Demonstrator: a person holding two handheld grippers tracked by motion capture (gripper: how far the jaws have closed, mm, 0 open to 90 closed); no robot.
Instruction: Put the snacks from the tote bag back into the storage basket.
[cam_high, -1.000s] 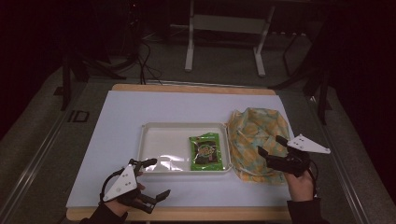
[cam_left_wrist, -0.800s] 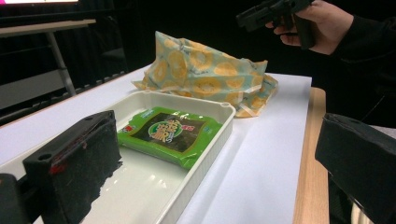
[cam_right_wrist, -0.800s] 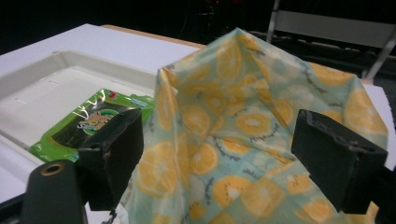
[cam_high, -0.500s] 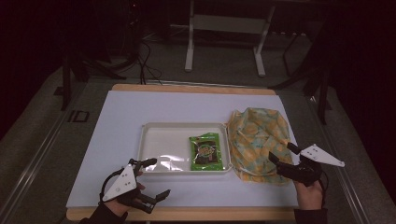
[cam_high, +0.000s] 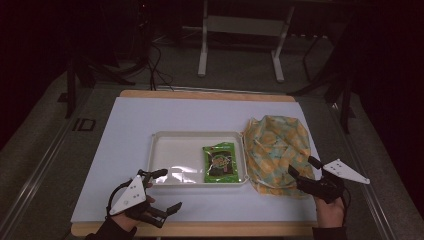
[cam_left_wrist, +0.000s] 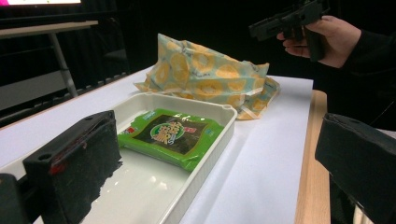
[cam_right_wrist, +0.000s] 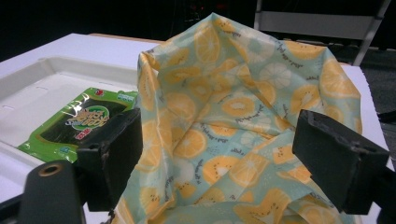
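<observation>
One tray (cam_high: 165, 150) holding one green snack packet (cam_high: 219, 162); one citrus-print cloth bag (cam_high: 275, 145) at its 3 o'clock. My left claw (cam_high: 162, 192) and right claw (cam_high: 302, 170): both released, empty.

Green pkt (cam_high: 220, 162) in white tray (cam_high: 175, 150), fruit-print bag (cam_high: 277, 147) beside.

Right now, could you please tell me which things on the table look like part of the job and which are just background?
Likely in play:
- green snack packet
- white tray holding it
- orange-print cloth bag beside the tray
- left gripper and right gripper, both open

Just about:
- white table cover
- metal stand beyond the table
</observation>
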